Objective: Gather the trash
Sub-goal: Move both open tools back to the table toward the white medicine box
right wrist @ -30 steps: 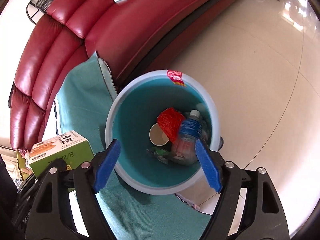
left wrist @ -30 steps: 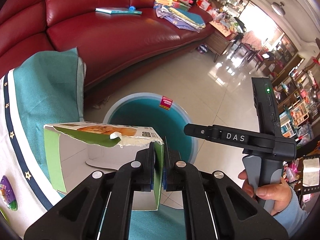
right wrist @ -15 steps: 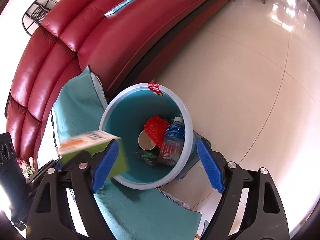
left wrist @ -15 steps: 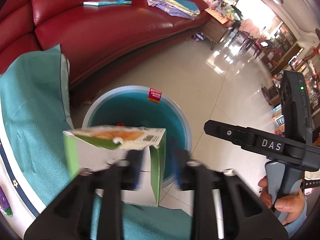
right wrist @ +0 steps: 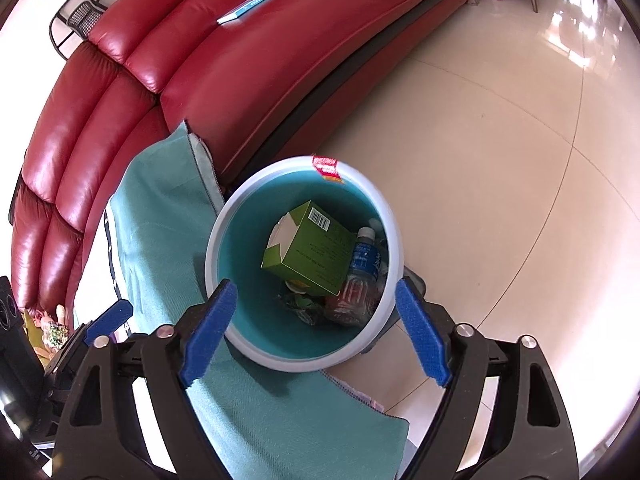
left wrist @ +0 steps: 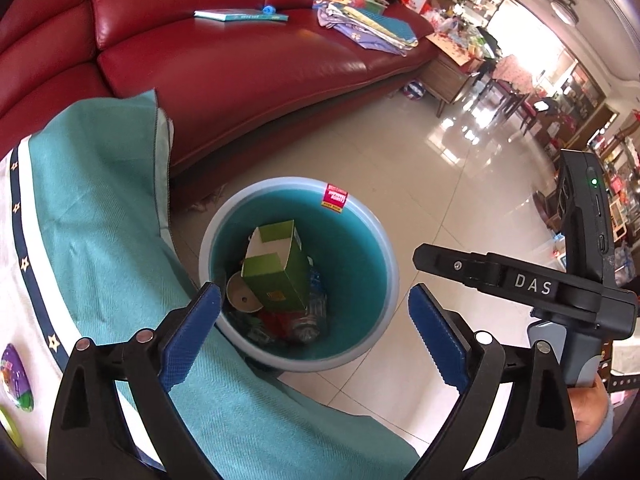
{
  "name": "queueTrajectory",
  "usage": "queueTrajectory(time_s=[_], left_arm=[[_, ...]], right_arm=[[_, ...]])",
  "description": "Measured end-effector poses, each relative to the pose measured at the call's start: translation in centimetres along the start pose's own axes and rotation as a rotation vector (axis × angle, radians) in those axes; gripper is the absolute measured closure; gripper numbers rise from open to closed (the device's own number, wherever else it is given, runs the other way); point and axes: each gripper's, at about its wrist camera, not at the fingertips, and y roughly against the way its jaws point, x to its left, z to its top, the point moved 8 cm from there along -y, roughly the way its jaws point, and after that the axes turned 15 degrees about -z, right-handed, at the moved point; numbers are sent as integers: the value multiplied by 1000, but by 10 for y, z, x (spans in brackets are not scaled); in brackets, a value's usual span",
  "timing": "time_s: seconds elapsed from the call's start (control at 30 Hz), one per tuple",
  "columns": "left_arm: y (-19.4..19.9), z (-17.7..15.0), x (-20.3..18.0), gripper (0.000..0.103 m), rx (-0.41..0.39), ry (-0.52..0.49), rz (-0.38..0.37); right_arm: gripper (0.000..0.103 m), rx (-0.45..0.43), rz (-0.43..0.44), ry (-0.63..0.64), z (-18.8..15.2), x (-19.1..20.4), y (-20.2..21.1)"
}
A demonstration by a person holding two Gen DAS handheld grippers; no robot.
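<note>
A torn green carton (left wrist: 280, 276) lies tilted inside the teal bin (left wrist: 352, 248), on top of a paper cup (left wrist: 240, 296) and a red wrapper (left wrist: 276, 320). My left gripper (left wrist: 314, 294) hangs above the bin's near rim with its jaws opening wide and nothing between them. In the right wrist view the carton (right wrist: 316, 252) leans against a plastic bottle (right wrist: 362, 264) in the bin (right wrist: 248, 312). My right gripper (right wrist: 316, 288) is also over the bin's near edge, jaws opening, holding nothing. Its black body (left wrist: 520, 280) shows at the right of the left view.
A table under a teal and white cloth (left wrist: 100, 248) touches the bin on the left. A red leather sofa (left wrist: 240, 64) stands behind, with a book (left wrist: 240, 15) and a pile of papers (left wrist: 364, 20) on it. Shiny tiled floor (right wrist: 500, 140) stretches to the right.
My left gripper opened and let go of the green carton, which dropped from between its pads into the bin. The right gripper's jaws spread a little wider.
</note>
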Motion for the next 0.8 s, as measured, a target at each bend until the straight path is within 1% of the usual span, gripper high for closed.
queueTrajectory(time_s=[0.13, 0.23, 0.4, 0.53, 0.8], left_arm=[[9, -10, 2, 8, 1, 19, 7], [18, -20, 6, 7, 2, 34, 15], [43, -42, 15, 7, -14, 67, 35], [63, -60, 25, 6, -28, 96, 51], [113, -103, 52, 6, -75, 169, 82]], right_arm=[[21, 10, 11, 15, -7, 8, 6], [18, 4, 15, 30, -15, 16, 14], [17, 16, 34, 72, -34, 35, 22], [17, 28, 43, 116, -55, 56, 27], [17, 43, 68, 248, -103, 112, 41]])
